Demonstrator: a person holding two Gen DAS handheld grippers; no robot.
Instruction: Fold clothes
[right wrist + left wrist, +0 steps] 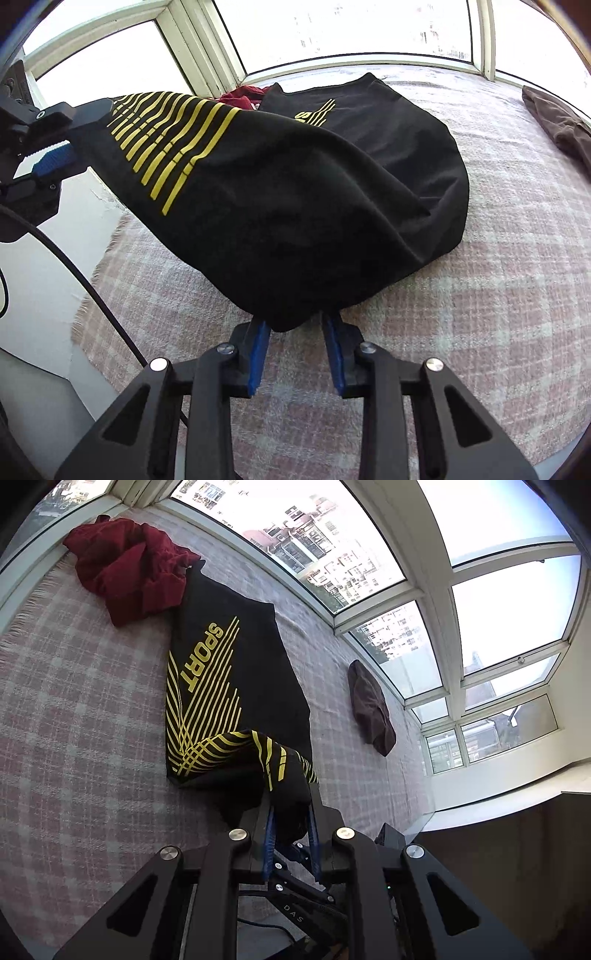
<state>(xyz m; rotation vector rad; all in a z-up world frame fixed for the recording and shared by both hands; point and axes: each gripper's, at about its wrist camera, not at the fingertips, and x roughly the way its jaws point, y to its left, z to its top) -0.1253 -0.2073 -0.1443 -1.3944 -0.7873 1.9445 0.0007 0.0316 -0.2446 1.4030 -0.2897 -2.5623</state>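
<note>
Left wrist view, left to right: a crumpled red garment lay at upper left on the plaid blanket. Touching its lower right edge, the black SPORT shirt ran with its long axis from upper left down toward bottom centre. There the left claw pinched a raised corner of the shirt between its blue pads. A dark brown garment lay well apart at centre right, near the window.

Right wrist view, left to right: the left claw entered at the left edge, gripping the yellow-striped corner held off the blanket. The shirt sagged from it toward bottom centre, where the right claw closed on the near corner. Its far portion rested flat at upper centre.

The lifted hem spanned the two claws, and the resting body lay directly ahead of both. The fold therefore appeared to call for carrying this edge forward along the shirt's long axis, both claws roughly equally placed.
</note>
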